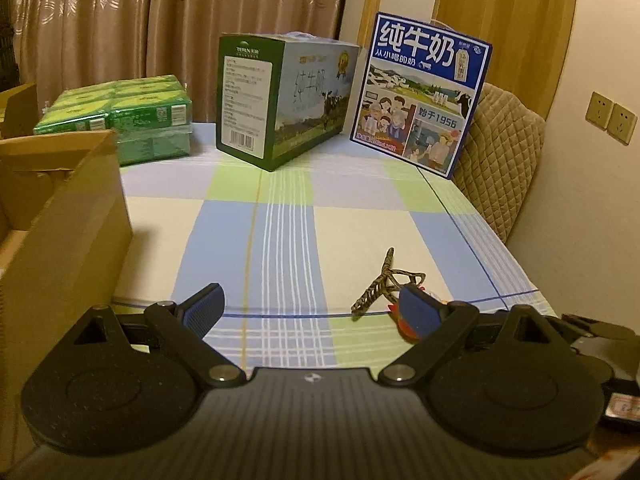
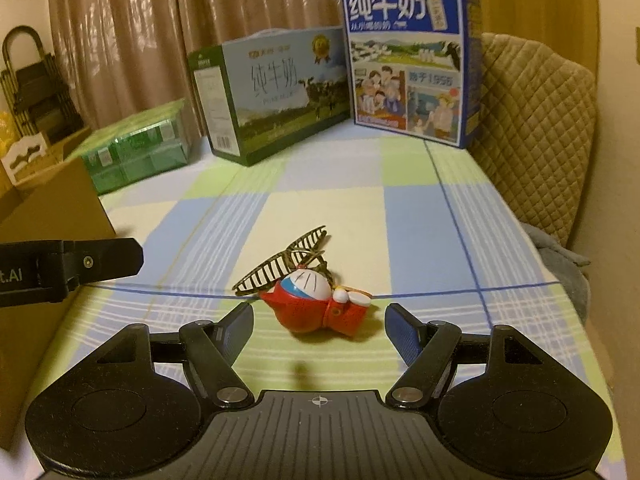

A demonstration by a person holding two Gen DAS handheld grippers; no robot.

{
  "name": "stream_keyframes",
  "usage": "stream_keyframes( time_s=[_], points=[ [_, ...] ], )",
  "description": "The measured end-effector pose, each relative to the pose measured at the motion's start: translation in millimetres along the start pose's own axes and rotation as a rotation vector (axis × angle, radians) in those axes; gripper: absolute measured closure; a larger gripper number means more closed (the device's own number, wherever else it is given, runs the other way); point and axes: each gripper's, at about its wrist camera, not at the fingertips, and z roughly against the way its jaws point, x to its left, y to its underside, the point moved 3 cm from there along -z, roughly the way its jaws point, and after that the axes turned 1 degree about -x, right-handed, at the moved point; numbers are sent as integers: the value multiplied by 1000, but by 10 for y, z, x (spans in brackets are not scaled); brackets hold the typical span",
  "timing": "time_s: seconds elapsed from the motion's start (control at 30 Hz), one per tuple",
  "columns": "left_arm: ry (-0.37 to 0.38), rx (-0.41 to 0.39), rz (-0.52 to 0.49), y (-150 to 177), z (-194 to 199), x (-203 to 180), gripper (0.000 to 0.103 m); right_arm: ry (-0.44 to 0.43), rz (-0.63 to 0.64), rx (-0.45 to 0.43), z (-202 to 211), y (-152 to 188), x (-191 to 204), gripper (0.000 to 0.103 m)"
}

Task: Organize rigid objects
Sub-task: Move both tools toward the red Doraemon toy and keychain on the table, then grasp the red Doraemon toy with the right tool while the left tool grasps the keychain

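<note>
figurine (image 2: 316,304), a small red and blue cartoon cat toy, is lying on its side on the checked tablecloth (image 2: 420,216), near the front edge of the table. hair claw clip (image 2: 280,264), a dark striped one, is lying just behind the figurine and touching it, its teeth standing up off the cloth. right gripper (image 2: 319,326) is hanging low over the cloth with its blue-padded fingers (image 2: 402,332) standing apart, one on each side of the figurine; neither pad is pressing on the toy. left gripper (image 1: 310,310) is hovering to the left of the toys, its fingers (image 1: 204,308) spread wide with only bare cloth between them. from the left wrist view the clip (image 1: 380,284) is showing just beside the right-hand pad, and only a red sliver of the figurine (image 1: 402,322) is peeking out behind that pad.

cardboard box (image 1: 68,216), open at the top, is standing at the left edge of the table. at the far end, green shrink-wrapped packs (image 1: 124,116) are sitting stacked on the left, a green milk carton case (image 2: 272,92) is standing in the middle, and a blue milk carton case (image 2: 408,60) is standing upright on the right beside a quilted chair back (image 2: 532,128). brown curtains (image 2: 160,40) are hanging behind.
</note>
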Motion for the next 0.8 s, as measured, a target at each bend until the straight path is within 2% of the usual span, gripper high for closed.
stream_keyframes(
  time_s=[0.23,0.47,0.7,0.8],
  points=[
    [-3,-5,3,68,-188,35,11,15,-30,53,-346,31,-67,33],
    [5,17,25,160,-258,90,11,30,-4,22,-502,29,-1,33],
    [13,17,48,162,-259,127,11,65,-14,-15,-476,15,-15,33],
    [17,20,46,175,-264,125,11,52,-21,-14,-480,16,-26,34]
  ],
)
